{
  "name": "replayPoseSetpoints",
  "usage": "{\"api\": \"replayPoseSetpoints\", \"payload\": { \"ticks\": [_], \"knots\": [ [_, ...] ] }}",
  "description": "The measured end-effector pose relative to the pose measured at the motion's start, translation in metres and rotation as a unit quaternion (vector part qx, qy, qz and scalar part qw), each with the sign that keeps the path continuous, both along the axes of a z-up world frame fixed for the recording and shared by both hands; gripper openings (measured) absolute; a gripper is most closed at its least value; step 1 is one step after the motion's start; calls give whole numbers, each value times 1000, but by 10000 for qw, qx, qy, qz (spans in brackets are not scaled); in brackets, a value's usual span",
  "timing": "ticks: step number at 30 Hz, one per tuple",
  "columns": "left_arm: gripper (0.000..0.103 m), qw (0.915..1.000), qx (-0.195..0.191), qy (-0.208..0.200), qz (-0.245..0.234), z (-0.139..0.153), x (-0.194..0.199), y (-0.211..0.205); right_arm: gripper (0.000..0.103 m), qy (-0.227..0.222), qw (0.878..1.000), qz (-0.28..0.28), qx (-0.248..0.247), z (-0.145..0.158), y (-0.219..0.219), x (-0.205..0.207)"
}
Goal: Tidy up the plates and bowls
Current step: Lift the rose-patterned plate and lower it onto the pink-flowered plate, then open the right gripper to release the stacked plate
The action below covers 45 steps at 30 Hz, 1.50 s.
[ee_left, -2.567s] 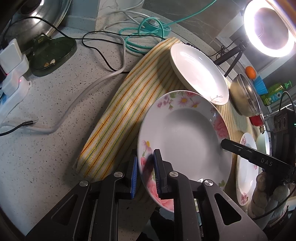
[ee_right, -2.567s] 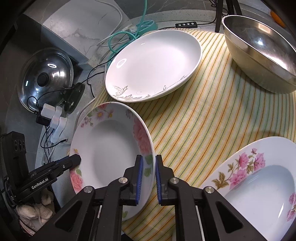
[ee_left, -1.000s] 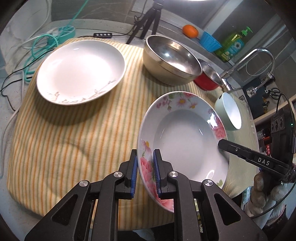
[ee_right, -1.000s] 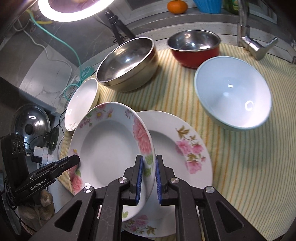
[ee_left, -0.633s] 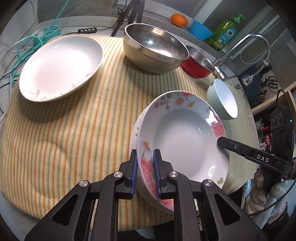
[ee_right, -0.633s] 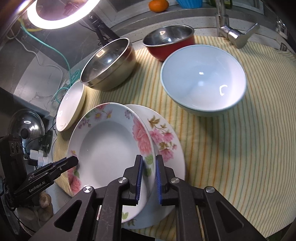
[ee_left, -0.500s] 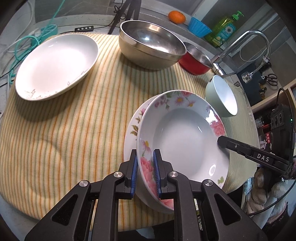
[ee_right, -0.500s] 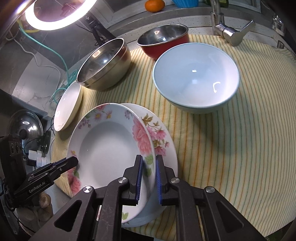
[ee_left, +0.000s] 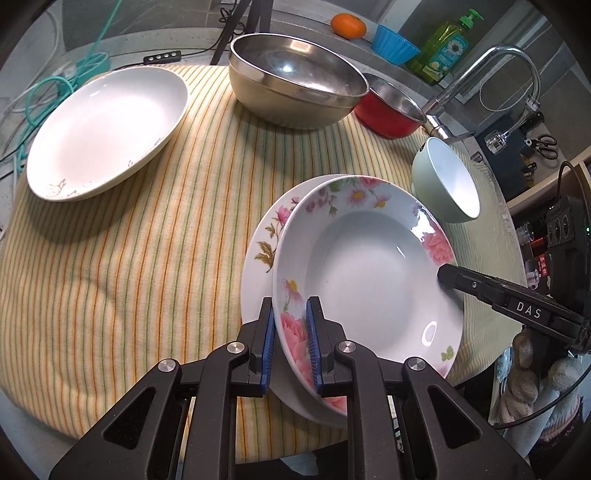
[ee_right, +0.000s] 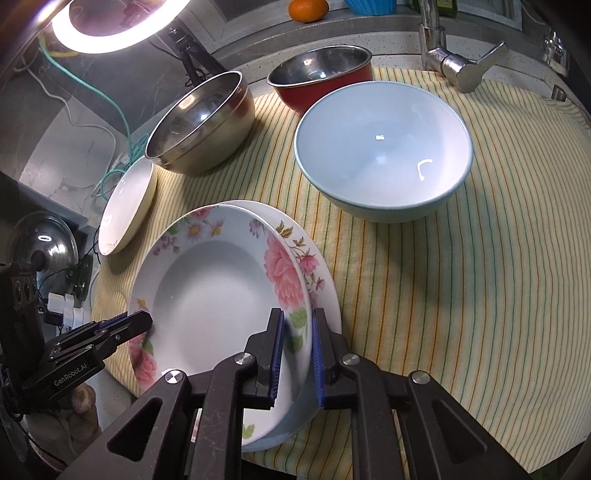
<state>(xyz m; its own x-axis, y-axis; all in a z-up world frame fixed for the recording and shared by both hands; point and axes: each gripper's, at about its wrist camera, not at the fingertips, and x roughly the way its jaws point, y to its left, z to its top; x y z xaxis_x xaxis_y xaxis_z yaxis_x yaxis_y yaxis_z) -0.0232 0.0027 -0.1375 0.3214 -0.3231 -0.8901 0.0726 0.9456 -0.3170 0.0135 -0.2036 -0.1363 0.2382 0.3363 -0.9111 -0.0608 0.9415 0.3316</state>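
A pink-flowered deep plate [ee_left: 369,266] [ee_right: 218,291] rests on a second flowered plate [ee_left: 266,236] [ee_right: 310,266] on the striped cloth. My left gripper [ee_left: 290,332] stands around the top plate's near-left rim with its jaws slightly parted. My right gripper [ee_right: 297,339] stands around the opposite rim, jaws parted, pads off the rim. Each gripper shows in the other's view, the right one [ee_left: 450,275] and the left one [ee_right: 140,321]. A plain white plate [ee_left: 107,129] [ee_right: 127,206] lies at the far left.
A big steel bowl [ee_left: 295,92] [ee_right: 203,125], a red-sided bowl [ee_left: 391,110] [ee_right: 317,77] and a pale blue bowl [ee_left: 447,184] [ee_right: 384,151] stand on the cloth. A tap [ee_left: 476,81], soap bottle [ee_left: 443,44], orange [ee_left: 347,26], cables and a pot lid [ee_right: 40,251] surround it.
Both grippers carried the flowered plate rightward across the cloth and lowered it onto the second flowered plate. The jaws of both have since parted off the rim.
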Motion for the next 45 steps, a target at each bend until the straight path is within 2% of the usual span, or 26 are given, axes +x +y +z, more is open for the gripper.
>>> {"api": "replayPoseSetpoints", "payload": {
  "ticks": [14, 26, 35, 39, 45],
  "knots": [
    [15, 9995, 278, -156, 27, 1, 2, -2, 17, -159, 9984, 258, -482, 3, 15, -1],
    [15, 9997, 162, -159, 22, 2, 0, 3, 22, -425, 9949, 334, -856, 11, 22, 0],
    [15, 9997, -62, -221, 129, 12, 2, 31, 25, -580, 9959, 208, -666, 28, 30, 6],
    [15, 9991, -89, -317, 285, 19, 7, 57, 31, -654, 9965, 256, -449, 38, 45, 12],
    [15, 9976, -139, -356, 578, 21, 23, 107, 32, -777, 9967, 222, -100, 48, 73, 34]
  ]
}}
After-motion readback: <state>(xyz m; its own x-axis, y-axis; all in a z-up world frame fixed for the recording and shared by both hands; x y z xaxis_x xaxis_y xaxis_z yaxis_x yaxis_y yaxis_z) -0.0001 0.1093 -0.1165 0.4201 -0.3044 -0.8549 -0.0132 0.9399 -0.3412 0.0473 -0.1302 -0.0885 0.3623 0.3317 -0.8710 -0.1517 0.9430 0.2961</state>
